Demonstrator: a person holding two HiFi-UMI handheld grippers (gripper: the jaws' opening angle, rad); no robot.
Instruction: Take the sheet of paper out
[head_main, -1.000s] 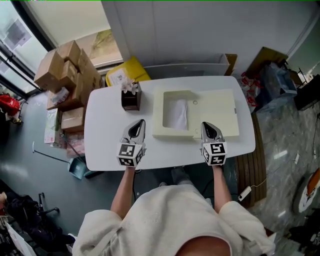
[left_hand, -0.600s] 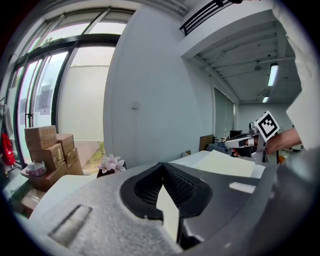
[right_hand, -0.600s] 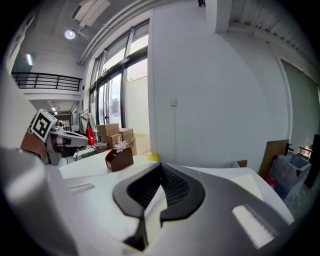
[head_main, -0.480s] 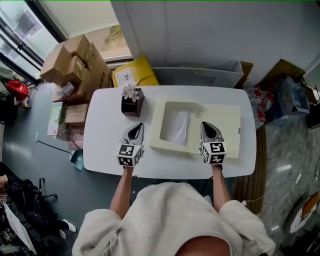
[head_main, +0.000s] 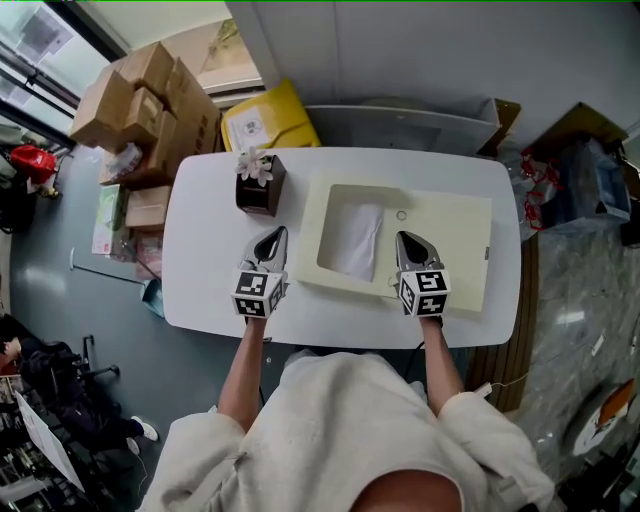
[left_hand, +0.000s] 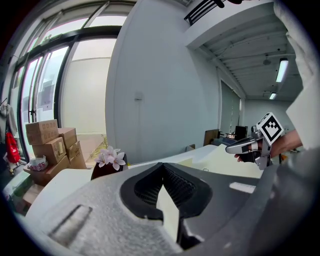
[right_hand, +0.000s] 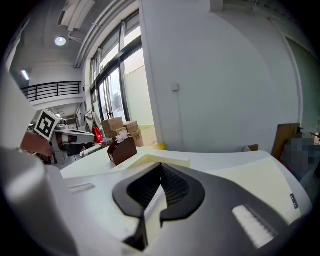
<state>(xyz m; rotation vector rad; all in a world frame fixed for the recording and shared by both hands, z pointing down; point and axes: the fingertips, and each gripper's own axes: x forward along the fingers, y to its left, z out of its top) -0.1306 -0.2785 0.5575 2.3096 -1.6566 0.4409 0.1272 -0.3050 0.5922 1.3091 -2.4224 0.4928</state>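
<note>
Nearest, both grippers hover low over the table (head_main: 205, 285), each with its jaws together and nothing between them. The left gripper (head_main: 272, 238) is above bare tabletop, just left of the cream tray (head_main: 450, 225); the right gripper (head_main: 407, 242) is above the tray's near edge. The paper (head_main: 357, 240) lies in the tray's sunken left part, between the two grippers. Farther off stands a brown flower box (head_main: 258, 195), with cartons (head_main: 150, 95) on the floor beyond the table.

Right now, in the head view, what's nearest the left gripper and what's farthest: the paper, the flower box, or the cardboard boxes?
1. Flower box: on the table, just ahead of the left gripper.
2. Paper: to its right, lying in the tray.
3. Cardboard boxes: off the table, stacked at the far left.
</note>
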